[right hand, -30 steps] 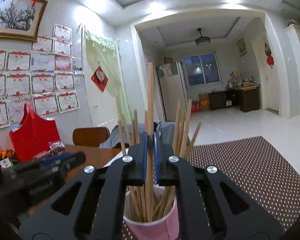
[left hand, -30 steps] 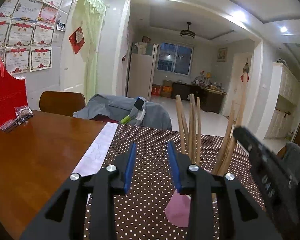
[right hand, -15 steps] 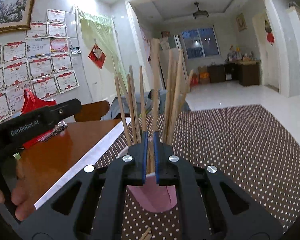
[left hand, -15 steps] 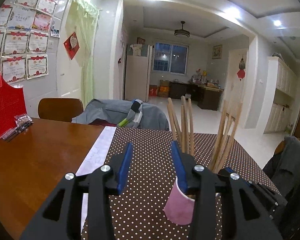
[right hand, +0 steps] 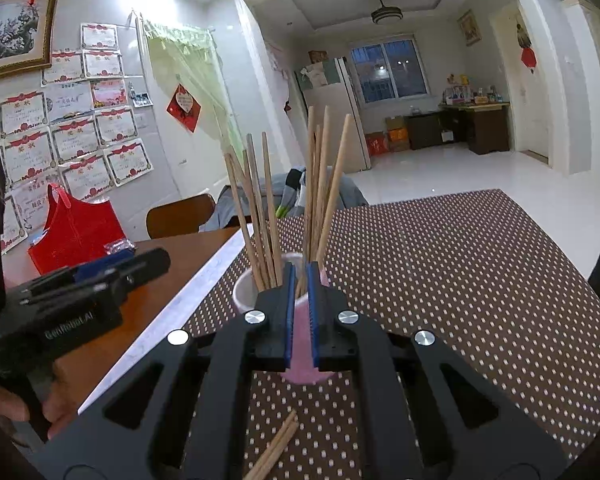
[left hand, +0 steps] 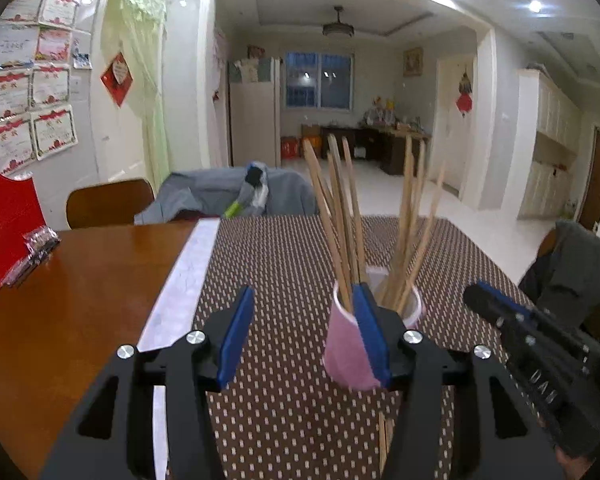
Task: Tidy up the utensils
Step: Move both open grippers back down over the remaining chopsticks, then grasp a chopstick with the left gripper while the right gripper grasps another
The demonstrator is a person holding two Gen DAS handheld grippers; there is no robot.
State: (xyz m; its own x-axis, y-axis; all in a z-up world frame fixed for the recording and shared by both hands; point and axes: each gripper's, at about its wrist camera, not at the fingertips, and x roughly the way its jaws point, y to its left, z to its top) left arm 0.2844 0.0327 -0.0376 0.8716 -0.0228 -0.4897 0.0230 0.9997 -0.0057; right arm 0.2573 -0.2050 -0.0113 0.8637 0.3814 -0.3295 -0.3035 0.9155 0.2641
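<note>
A pink cup full of upright wooden chopsticks stands on the dotted brown cloth. My left gripper is open and its jaws are still opening. Nothing is between them, and its right finger overlaps the cup's near side. In the right wrist view the same cup sits just beyond my right gripper, which is shut. Only pink shows through its narrow slit. A few loose chopsticks lie on the cloth under the right gripper.
The bare wooden table lies to the left of the cloth. On it stands a red bag beside a small plastic packet. Behind are a wooden chair and a grey jacket. A dark garment hangs at the right.
The left jaws have spread much wider. The right gripper has drawn back from above the cup, and the chopstick that stood upright between its pads no longer shows there.
</note>
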